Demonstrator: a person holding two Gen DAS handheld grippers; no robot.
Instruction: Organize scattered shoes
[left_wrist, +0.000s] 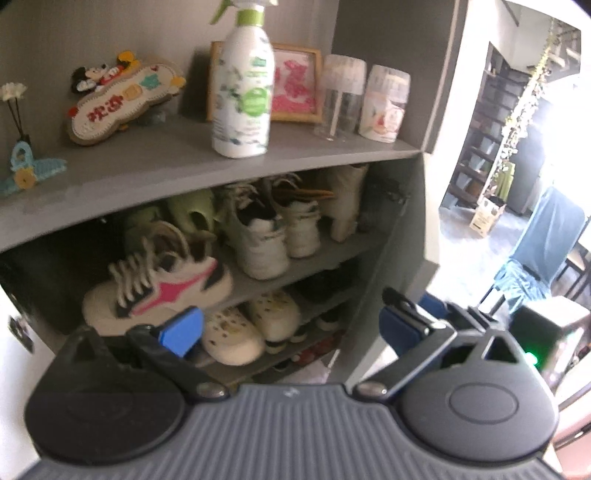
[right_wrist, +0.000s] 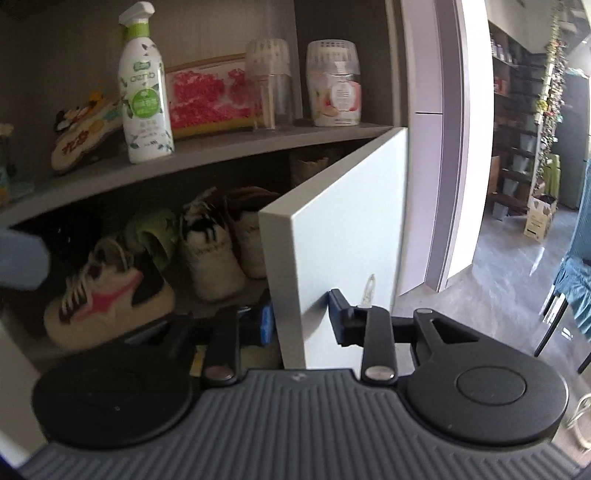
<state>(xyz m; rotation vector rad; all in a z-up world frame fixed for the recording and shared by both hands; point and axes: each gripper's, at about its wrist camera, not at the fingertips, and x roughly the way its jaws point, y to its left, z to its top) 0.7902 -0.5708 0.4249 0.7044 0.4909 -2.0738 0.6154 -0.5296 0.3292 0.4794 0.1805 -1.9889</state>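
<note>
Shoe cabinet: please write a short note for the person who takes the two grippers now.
Left gripper: jaws open, empty, in front of the open shoe cabinet.
Right gripper: jaws astride the edge of the white cabinet door, which is part open; whether they clamp it is unclear.
Shoes: the pink-striped sneaker lies on the upper shoe shelf beside green clogs and white sneakers; white clogs sit on the shelf below.
Done: these shoes are shelved.
Left: probably close the door; no scattered shoes are visible here.
</note>
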